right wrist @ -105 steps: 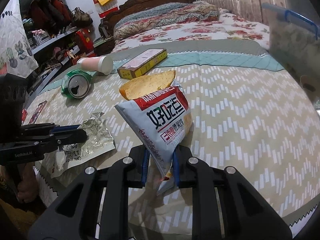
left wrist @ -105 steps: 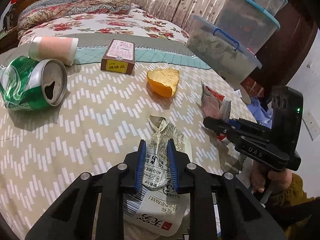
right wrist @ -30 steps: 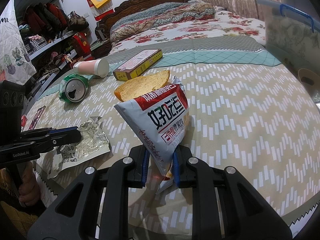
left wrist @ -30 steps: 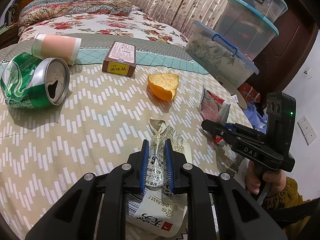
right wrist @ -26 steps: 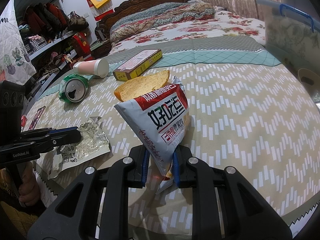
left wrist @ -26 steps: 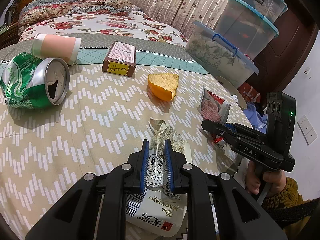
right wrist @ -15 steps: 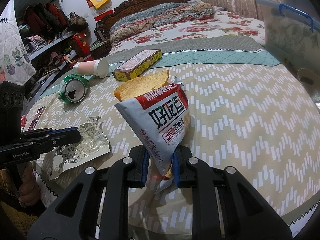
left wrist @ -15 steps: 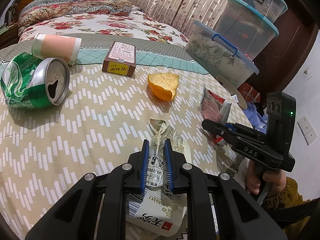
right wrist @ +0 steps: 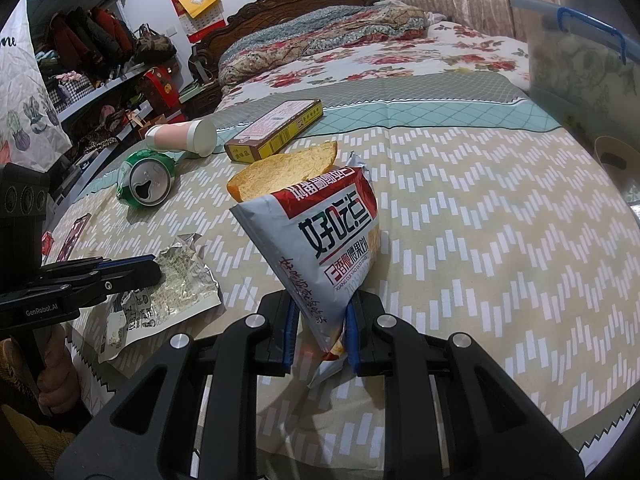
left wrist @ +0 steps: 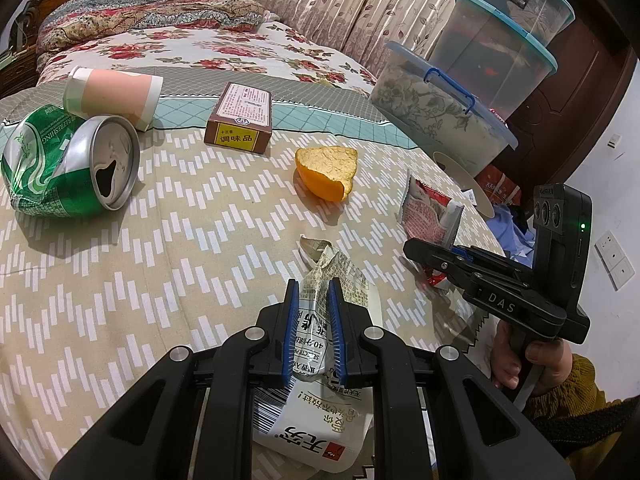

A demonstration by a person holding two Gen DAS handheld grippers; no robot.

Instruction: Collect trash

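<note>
Left fingers [left wrist: 313, 324]: pinching the crumpled white wrapper [left wrist: 320, 364] at the bed's near edge, apparently clamped, for lifting.
Right fingers [right wrist: 319, 328]: gripping the snack bag [right wrist: 324, 248] by its bottom, keeping it upright.

The green can [left wrist: 68, 164] is dented shiny metal; the snack bag [right wrist: 320, 248] is glossy plastic film; the torn wrapper [left wrist: 320, 344] is crinkled foil-like film; the box [left wrist: 241, 118] is matt cardboard; the bedspread [left wrist: 160, 240] is woven matt cloth.

I'm working in a home bedroom: a bed [right wrist: 400, 52] with carved headboard [right wrist: 288, 0], curtains [left wrist: 320, 0], shelves of clothes [right wrist: 92, 48] far left.
</note>
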